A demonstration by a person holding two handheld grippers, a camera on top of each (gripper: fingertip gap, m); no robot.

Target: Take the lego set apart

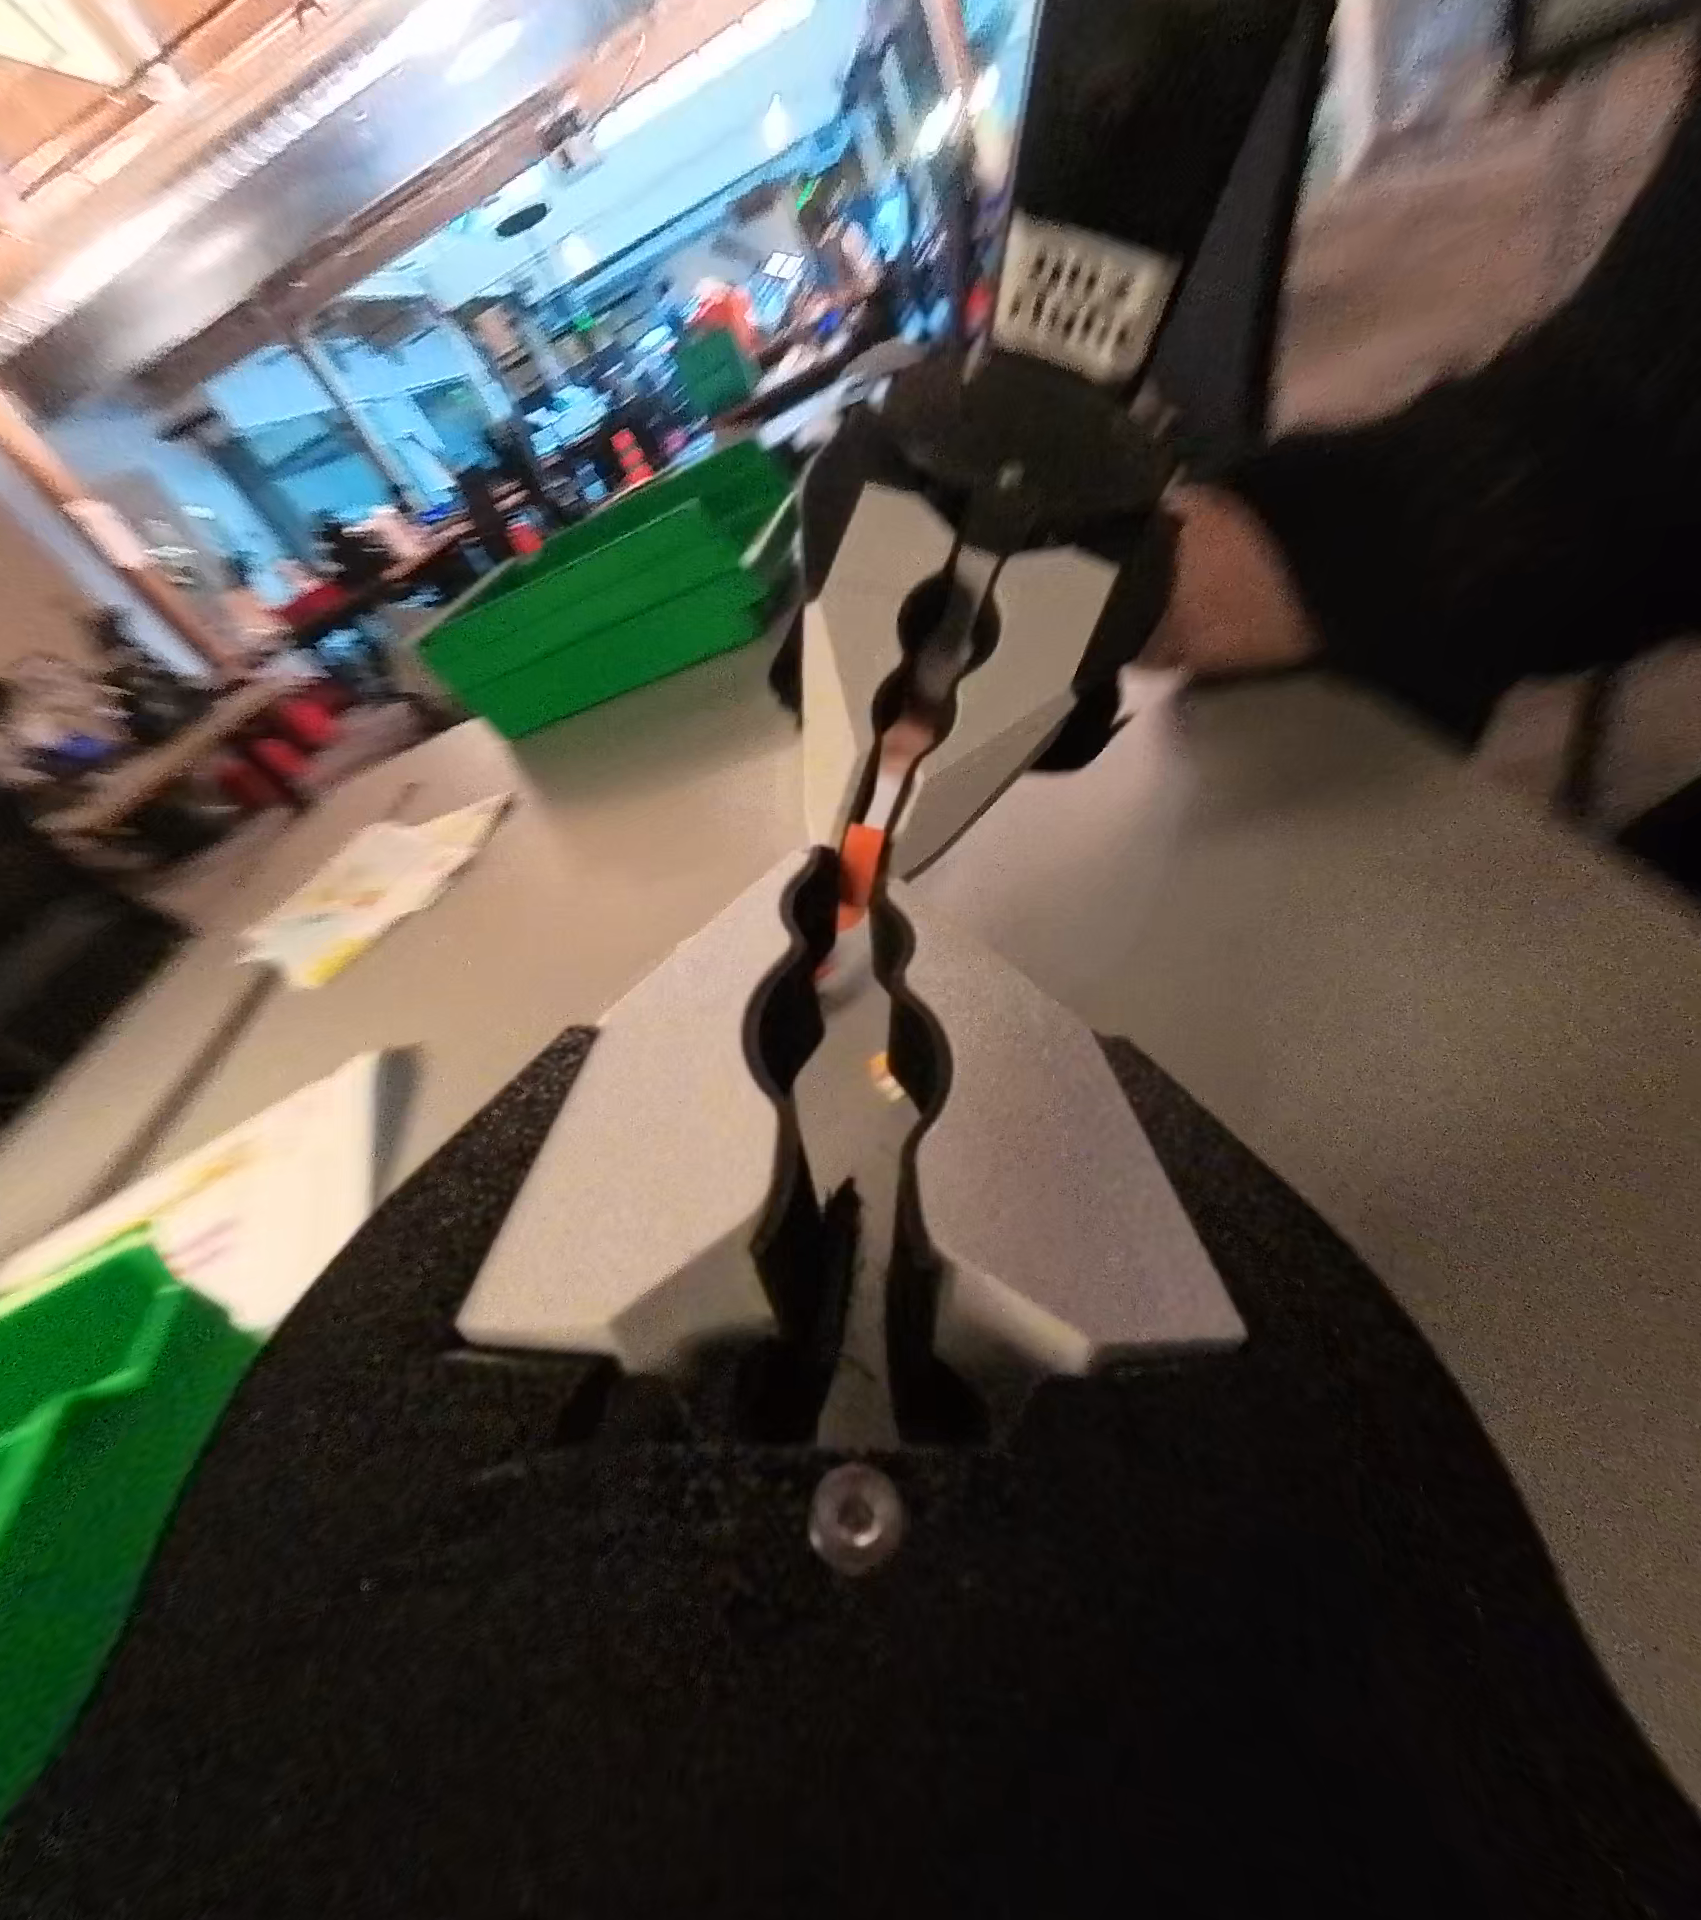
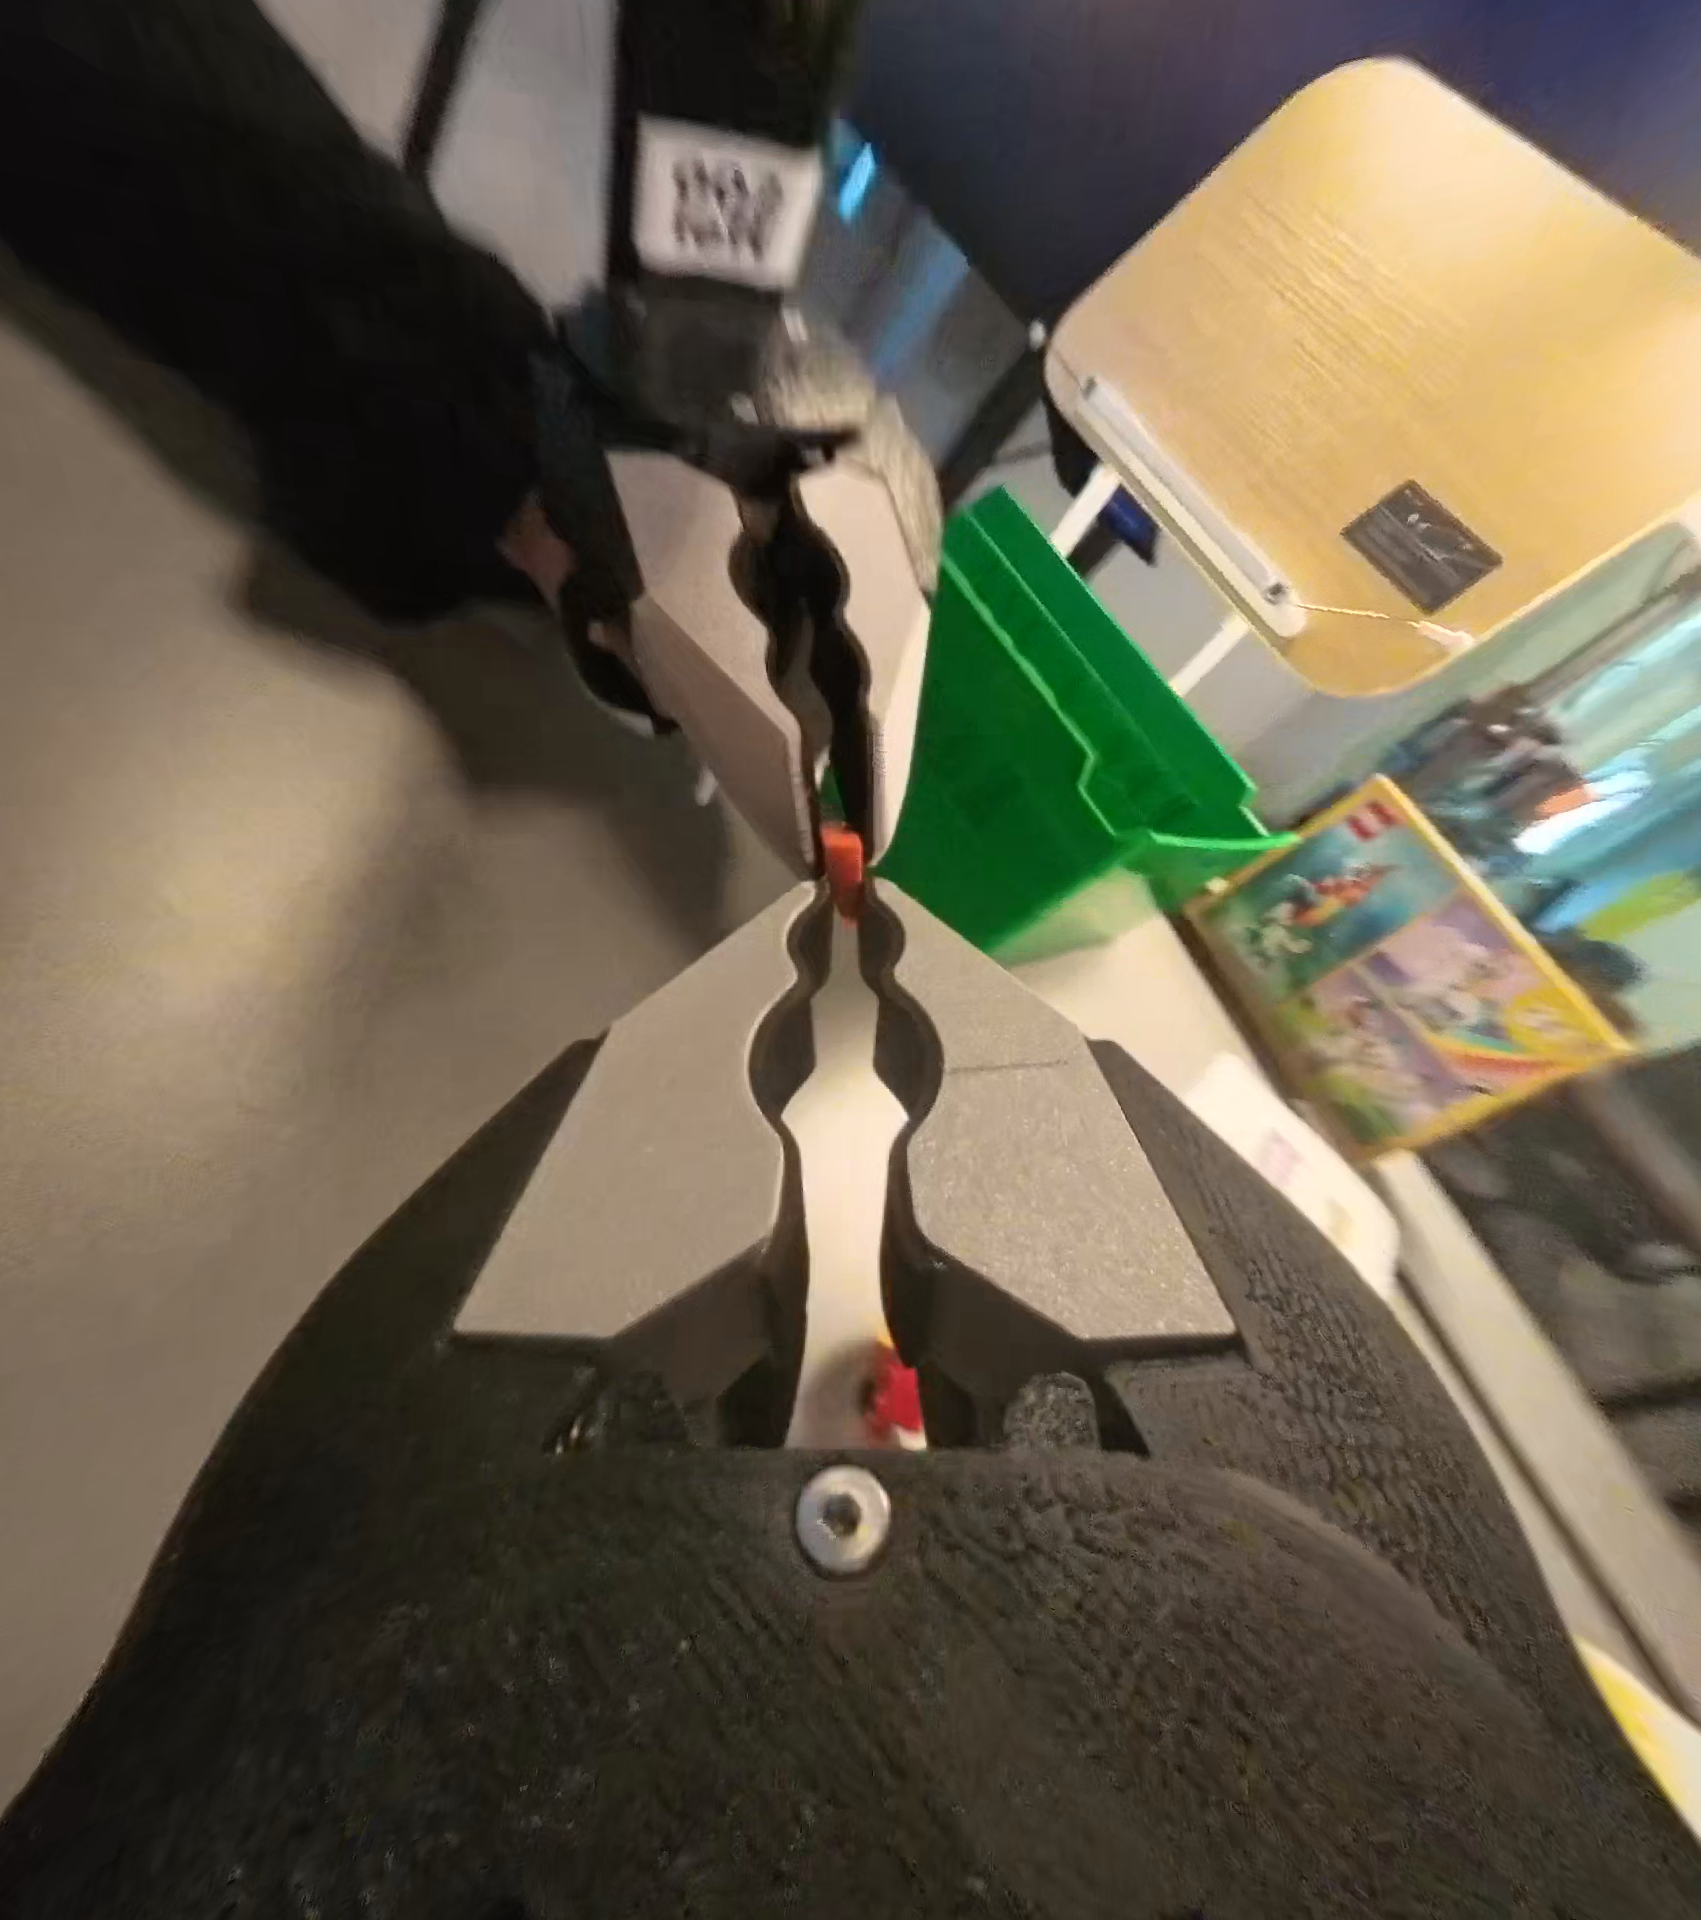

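A grey tabletop (image 1: 1345, 1039) in a busy, blurred workshop: at frame centre the left gripper (image 1: 851, 894) and right gripper (image 2: 841, 914) meet tip to tip, each narrowed onto opposite ends of one small orange lego piece (image 1: 861, 862), held above the table. Green bins (image 1: 607, 613) sit upper left, the set's box (image 2: 1397, 966) at right. Judging by loose bits glimpsed below, disassembly appears under way; how much remains cannot be told.

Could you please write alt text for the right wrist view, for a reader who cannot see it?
Two grippers meet tip to tip above a grey table, both shut on one small orange lego piece: the right gripper from below, the left gripper from above. Behind stand a green bin and a colourful box.
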